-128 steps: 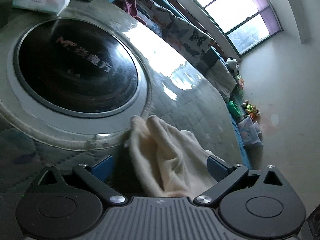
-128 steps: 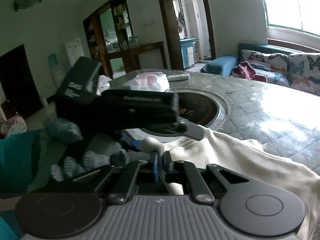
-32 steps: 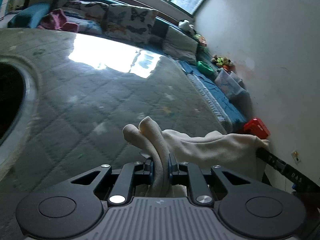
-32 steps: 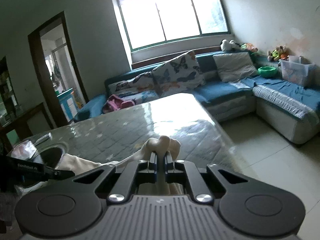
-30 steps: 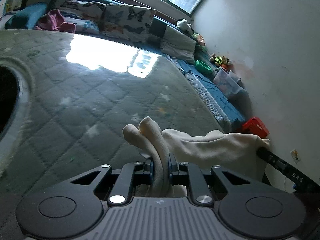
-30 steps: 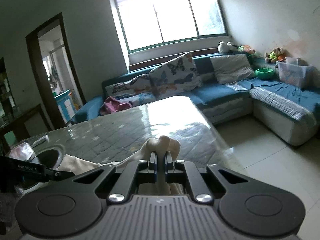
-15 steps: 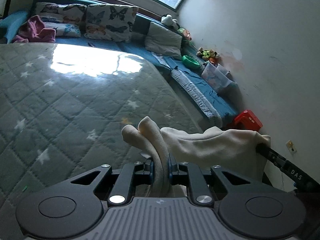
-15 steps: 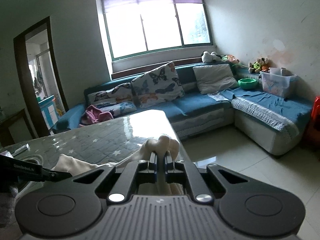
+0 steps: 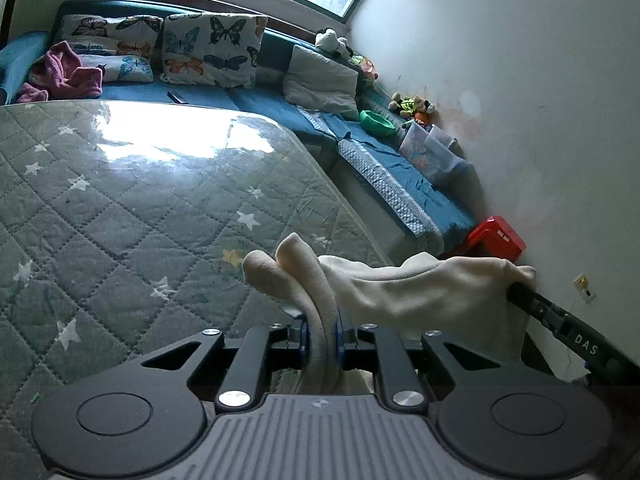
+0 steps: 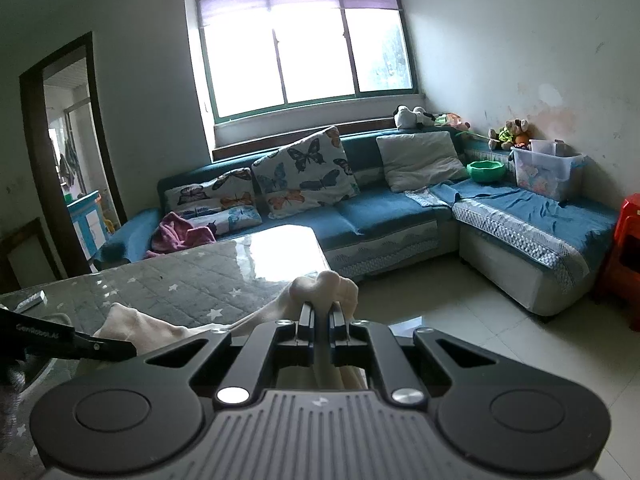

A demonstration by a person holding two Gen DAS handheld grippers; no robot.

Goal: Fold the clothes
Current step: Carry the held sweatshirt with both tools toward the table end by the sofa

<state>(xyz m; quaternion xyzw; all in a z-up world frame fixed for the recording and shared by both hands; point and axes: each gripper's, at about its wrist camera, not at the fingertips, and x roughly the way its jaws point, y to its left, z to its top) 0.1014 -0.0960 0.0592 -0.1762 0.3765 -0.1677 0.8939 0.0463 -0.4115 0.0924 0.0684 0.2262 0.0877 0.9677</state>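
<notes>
A cream cloth garment point(image 9: 420, 292) hangs stretched between my two grippers, lifted above the quilted grey table point(image 9: 120, 208). My left gripper point(image 9: 321, 326) is shut on one bunched edge of it, which pokes out past the jaws. My right gripper point(image 10: 321, 320) is shut on another bunched edge point(image 10: 324, 284). In the left wrist view the right gripper point(image 9: 560, 332) shows at the right, holding the cloth's far end. In the right wrist view the left gripper point(image 10: 60, 340) shows at the left with cloth point(image 10: 152, 328) draped from it.
The table point(image 10: 180, 276) has a glossy cover and its far edge lies ahead. Beyond it stands a blue L-shaped sofa point(image 10: 380, 208) with butterfly cushions, a pink garment point(image 10: 176, 236), a green bowl point(image 10: 486, 170) and a plastic box point(image 10: 546, 172). A red stool point(image 10: 624, 240) stands by the right wall.
Both grippers have risen and tilted up with the cloth held between them; the table's round dark inset has left the left wrist view. More of the sofa and floor shows.
</notes>
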